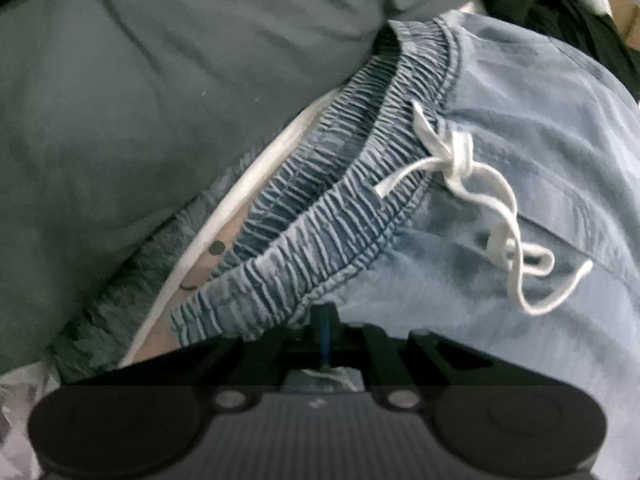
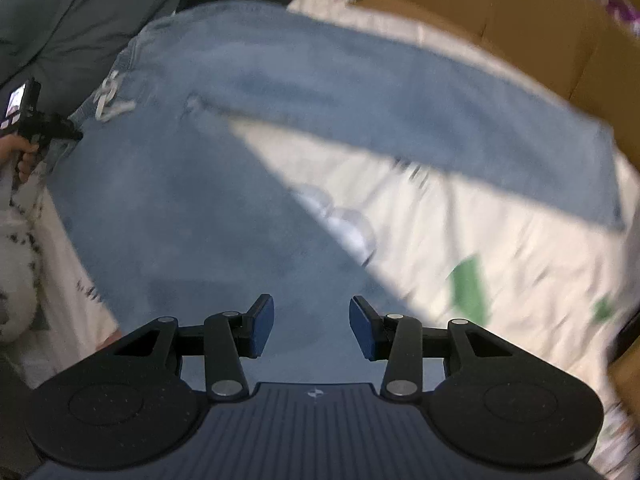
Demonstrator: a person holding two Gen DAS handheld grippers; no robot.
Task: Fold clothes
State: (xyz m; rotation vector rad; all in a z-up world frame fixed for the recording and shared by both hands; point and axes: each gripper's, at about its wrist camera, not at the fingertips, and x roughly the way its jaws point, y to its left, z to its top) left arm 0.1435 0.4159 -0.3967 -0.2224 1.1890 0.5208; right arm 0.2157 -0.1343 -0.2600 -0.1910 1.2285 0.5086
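Observation:
Light blue denim pants [image 2: 240, 120] lie spread on a bed, the two legs fanned apart in a V. Their gathered elastic waistband [image 1: 320, 208] and knotted white drawstring [image 1: 480, 184] fill the left wrist view. My left gripper [image 1: 326, 316] is shut on the edge of the waistband, with cloth bunched over its tips. The right wrist view also shows the left gripper [image 2: 74, 134], held by a hand [image 2: 20, 152] at the waist end. My right gripper [image 2: 312, 324] hovers over the near leg, open, with nothing between its blue pads [image 2: 264, 324].
A grey-green garment [image 1: 120, 100] lies against the waistband, and a white sheet [image 2: 480, 240] with green and dark prints covers the bed. Brown cardboard boxes [image 2: 520, 20] line the far right. Something white and fluffy [image 2: 16, 280] lies at the left edge.

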